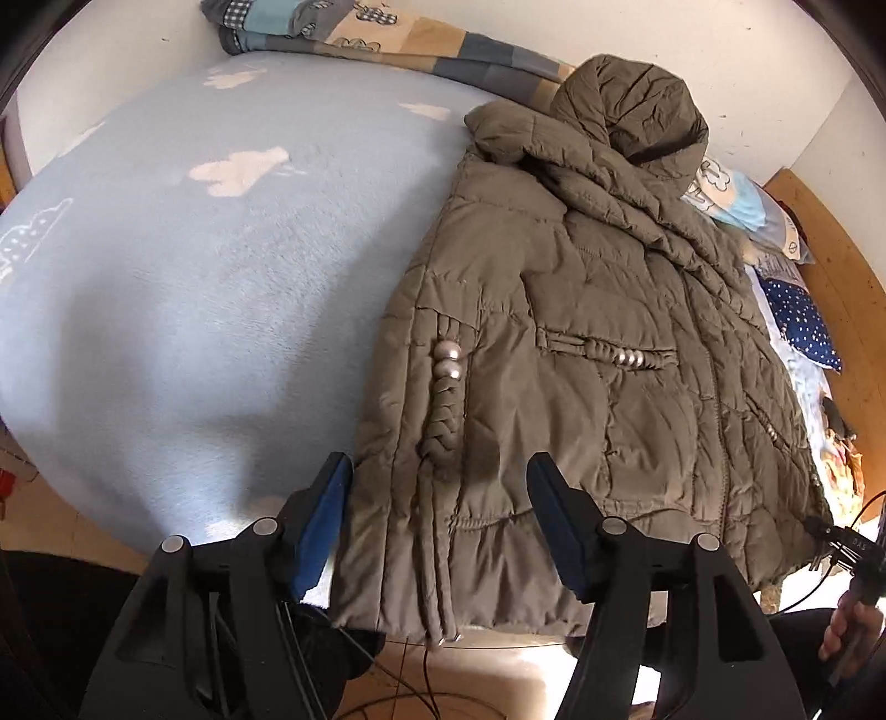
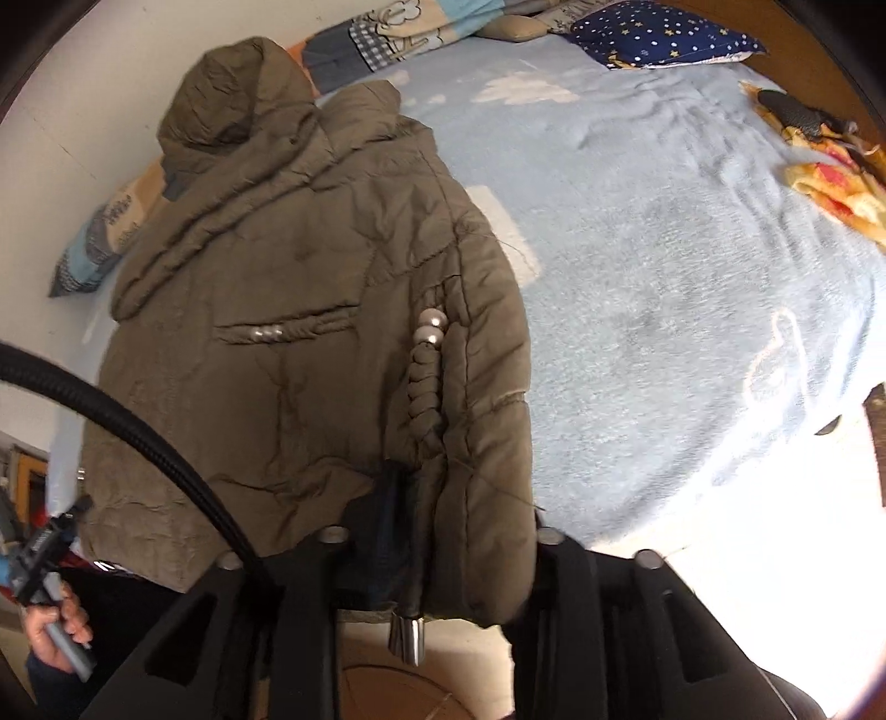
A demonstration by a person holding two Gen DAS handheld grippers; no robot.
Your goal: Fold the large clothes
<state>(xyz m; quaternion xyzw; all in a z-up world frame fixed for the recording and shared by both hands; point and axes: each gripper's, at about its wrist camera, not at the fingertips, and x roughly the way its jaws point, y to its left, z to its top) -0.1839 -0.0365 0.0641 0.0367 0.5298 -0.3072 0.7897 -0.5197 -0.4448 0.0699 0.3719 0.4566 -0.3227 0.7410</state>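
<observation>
An olive-green quilted hooded jacket [image 1: 581, 343] lies flat on a light blue cloud-print blanket [image 1: 194, 288], hood toward the wall, hem at the near bed edge. A braided drawstring with silver beads [image 1: 446, 382] hangs along its side. My left gripper [image 1: 437, 476] is open just above the jacket's lower left corner, its fingers either side of the drawstring. In the right wrist view my right gripper [image 2: 459, 531] is closed on the jacket's [image 2: 288, 343] lower right hem corner, beside the drawstring's metal tip [image 2: 407, 639].
A patchwork duvet [image 1: 387, 39] lies along the wall. Pillows, one dark blue with stars [image 2: 664, 33], sit at the bed head by a wooden headboard [image 1: 830, 266]. A colourful cloth [image 2: 836, 183] lies on the blanket [image 2: 692, 277]. Cables hang below the bed edge.
</observation>
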